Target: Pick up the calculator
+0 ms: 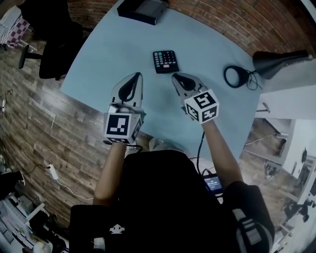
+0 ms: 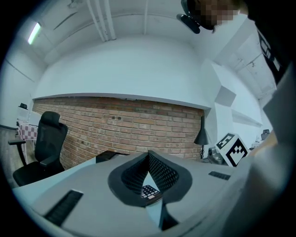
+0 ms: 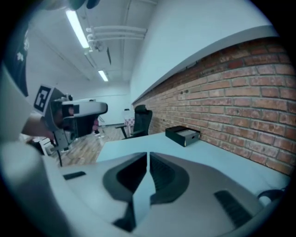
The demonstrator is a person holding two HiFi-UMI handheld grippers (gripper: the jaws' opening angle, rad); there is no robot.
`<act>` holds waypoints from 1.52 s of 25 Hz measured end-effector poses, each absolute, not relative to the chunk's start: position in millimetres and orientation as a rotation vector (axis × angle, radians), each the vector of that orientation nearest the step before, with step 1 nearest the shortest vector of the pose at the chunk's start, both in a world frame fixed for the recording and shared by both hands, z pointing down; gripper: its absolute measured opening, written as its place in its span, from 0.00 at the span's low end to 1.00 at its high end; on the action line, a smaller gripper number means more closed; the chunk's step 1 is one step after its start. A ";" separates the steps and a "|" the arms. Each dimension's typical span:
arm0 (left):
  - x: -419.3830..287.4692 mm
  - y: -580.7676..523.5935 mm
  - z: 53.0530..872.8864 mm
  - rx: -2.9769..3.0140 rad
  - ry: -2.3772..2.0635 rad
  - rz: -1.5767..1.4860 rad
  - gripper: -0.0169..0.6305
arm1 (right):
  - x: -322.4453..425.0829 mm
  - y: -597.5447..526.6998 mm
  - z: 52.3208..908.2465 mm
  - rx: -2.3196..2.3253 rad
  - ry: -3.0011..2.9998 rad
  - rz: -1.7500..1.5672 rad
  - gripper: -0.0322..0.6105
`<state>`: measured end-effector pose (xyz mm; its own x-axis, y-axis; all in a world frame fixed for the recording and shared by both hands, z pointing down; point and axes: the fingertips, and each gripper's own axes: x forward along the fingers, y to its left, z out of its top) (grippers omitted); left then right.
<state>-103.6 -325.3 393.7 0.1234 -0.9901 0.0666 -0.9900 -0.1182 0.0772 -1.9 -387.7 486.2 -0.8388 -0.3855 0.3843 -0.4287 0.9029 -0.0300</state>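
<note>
**Item 1. Calculator** (image 1: pixel 165 61): a flat, thin, near-square slab with a dark case, rows of small keys facing up and one reddish key. It lies on the middle of the desk with nothing touching it, ahead of both grippers and roughly between the lines they point along. It has not been picked up yet. The low profile probably means it must be gripped by its side edges.

**Item 2. Left gripper** (image 1: pixel 138 75): a grey moulded shell tapering to a point, with a black-and-white marker cube at the rear. The fingers (image 2: pixel 162 173) have dark, grid-textured pads. Their tips meet and hold nothing. The calculator shows through the gap behind the tips, well apart from them.

**Item 3. Right gripper** (image 1: pixel 174 76): same build. Its fingers (image 3: pixel 162 175) are pressed together to a thin seam and are empty. It is aimed past the calculator toward the desk's far end. Both pairs would likely have to spread before any grasp.

**Item 4. Desk** (image 1: pixel 108 54): a smooth, matte, pale blue top with rounded edges.

**Item 5. Black box** (image 1: pixel 144 9): a low open-fronted rectangle at the far edge, by the brick wall (image 1: pixel 237 20).

**Item 6. Lamp** (image 1: pixel 279 62): a black cone shade with a ring-shaped base and cable, off to the right.

**Item 7. Office chair** (image 1: pixel 54 49): dark, standing on the plank floor (image 1: pixel 29 128).
</note>
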 end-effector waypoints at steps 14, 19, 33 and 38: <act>-105.1 -325.6 419.5 2.152 -2.088 0.064 0.04 | -9.2 -420.2 560.2 0.438 -2.565 0.214 0.12; -110.4 -317.9 434.0 2.099 -2.100 0.093 0.04 | -17.5 -422.3 585.4 0.372 -2.503 0.151 0.17; -117.2 -306.2 460.4 2.022 -2.106 0.116 0.04 | -32.0 -434.2 644.5 0.199 -2.232 -0.302 0.24; -118.2 -305.0 467.9 1.999 -2.100 0.130 0.04 | -35.3 -438.4 664.7 0.154 -2.156 -0.428 0.24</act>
